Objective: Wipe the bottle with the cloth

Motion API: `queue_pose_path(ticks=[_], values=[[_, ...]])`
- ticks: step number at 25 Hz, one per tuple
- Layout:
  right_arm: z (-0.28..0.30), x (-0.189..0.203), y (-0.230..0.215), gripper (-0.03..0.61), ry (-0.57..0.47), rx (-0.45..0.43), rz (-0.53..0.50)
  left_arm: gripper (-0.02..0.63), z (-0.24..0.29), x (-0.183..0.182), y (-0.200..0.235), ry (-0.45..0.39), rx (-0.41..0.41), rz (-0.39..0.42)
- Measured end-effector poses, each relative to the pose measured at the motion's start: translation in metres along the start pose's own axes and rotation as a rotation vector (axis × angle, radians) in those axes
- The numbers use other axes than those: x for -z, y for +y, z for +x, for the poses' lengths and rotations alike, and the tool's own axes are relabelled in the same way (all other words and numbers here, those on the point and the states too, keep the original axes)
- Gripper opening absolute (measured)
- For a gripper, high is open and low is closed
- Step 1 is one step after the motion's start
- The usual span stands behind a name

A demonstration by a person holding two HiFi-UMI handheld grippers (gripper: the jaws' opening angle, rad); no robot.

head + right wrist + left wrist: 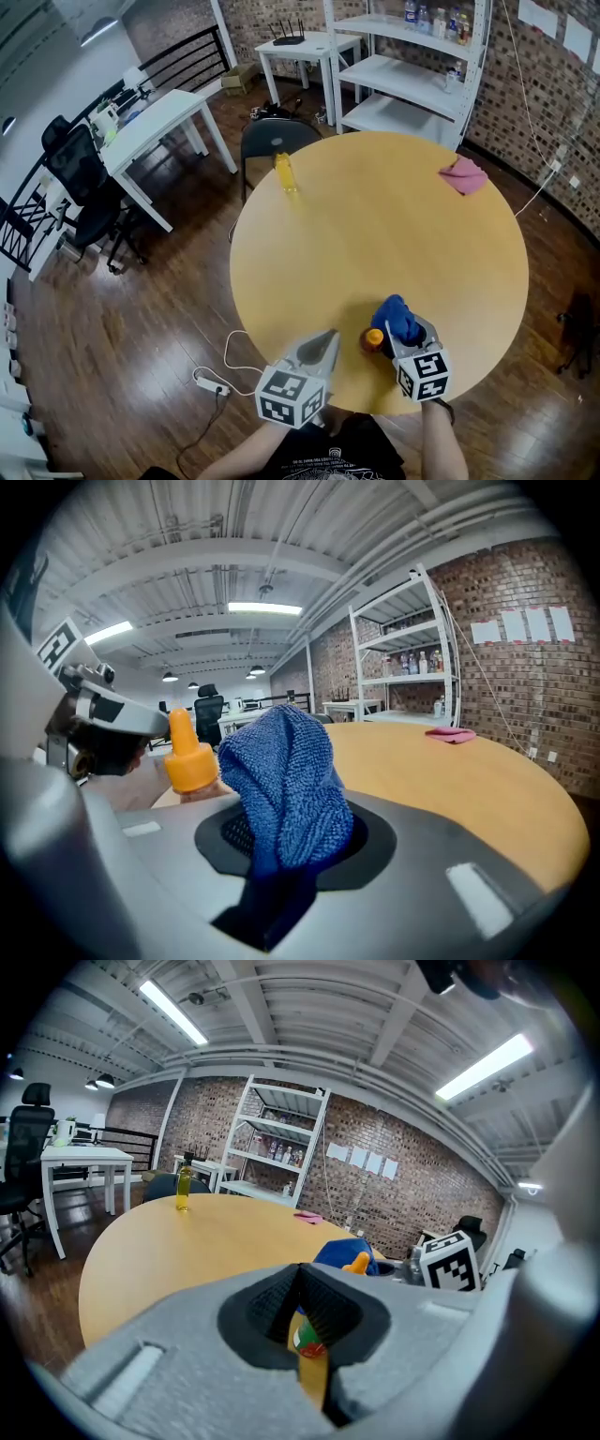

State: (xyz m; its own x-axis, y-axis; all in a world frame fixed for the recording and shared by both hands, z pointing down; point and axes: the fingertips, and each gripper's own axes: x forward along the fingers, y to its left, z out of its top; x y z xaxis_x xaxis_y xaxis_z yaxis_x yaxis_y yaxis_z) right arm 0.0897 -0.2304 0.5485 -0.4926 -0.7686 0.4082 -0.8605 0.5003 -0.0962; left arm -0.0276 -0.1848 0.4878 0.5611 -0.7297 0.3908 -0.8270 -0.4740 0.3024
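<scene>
Round worktop: left tool clamped on bottle, right tool pinching cloth; we'd steady bottle, stroke cloth along it.

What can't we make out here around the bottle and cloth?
- Body of the bottle: head view, hidden under the left gripper and blue cloth; only its top shows.
- Label print: left gripper view, mostly covered by the jaws.
- Cloth-to-bottle contact: right gripper view, the cloth itself blocks it.
</scene>
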Motion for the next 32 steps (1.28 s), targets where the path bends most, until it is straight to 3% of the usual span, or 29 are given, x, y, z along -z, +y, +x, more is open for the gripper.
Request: queue_pose_path(ticks=[14,21,27,32], values=[[-0.052,-0.099,0.015,0.110,-0.248,0.080,0.022,0.003,-0.002,-0.002,-0.002,-0.007,0.027,0.002],[-0.072,-0.144,0.047,0.110,-0.353,0.082,-0.020,0.003,-0.005,-0.004,0.005,-0.013,0.025,-0.005],[-0.069,-0.154,0.075,0.112,-0.374,0.077,-0.059,0.003,-0.007,-0.009,0.011,-0.020,0.026,-0.008],[-0.066,-0.144,0.094,0.110,-0.379,0.086,-0.027,0.003,-0.013,-0.007,0.019,-0.027,0.021,-0.013]])
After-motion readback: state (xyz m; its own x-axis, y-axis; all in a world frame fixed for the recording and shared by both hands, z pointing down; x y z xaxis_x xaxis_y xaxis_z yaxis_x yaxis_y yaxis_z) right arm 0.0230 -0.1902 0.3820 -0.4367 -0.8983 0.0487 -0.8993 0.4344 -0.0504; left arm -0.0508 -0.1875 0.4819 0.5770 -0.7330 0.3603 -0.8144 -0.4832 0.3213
